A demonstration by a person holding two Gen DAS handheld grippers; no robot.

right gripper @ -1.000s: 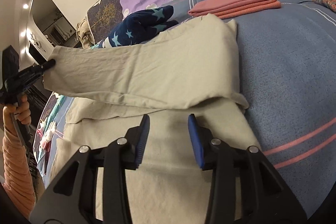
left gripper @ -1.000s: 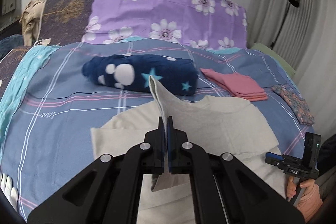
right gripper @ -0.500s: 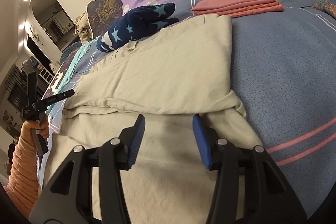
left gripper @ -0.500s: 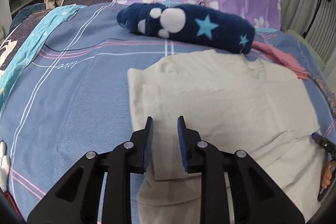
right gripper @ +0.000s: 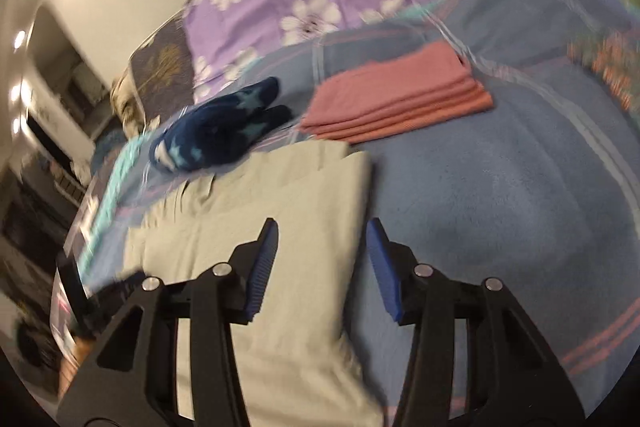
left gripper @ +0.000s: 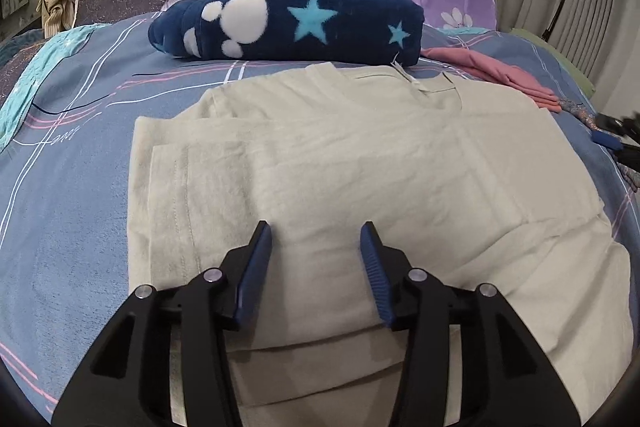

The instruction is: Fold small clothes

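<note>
While the beige shirt (left gripper: pixel 320 155) lies flat on the bed, just in front of the navy star blanket (left gripper: pixel 288 23), its long axis runs away from that blanket toward both grippers. The left gripper (left gripper: pixel 316 255) has just been opening and holds nothing; it hangs over the folded middle. The right gripper (right gripper: pixel 322 259), half open and empty, straddles the shirt's right edge.

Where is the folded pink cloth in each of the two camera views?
Left wrist: folded pink cloth at the right edge, upper half, partly behind the beige garment.
Right wrist: above centre, right of middle, on the blue bedsheet.
Shared landmark: navy star blanket, just left of the pink cloth in both views.
</note>
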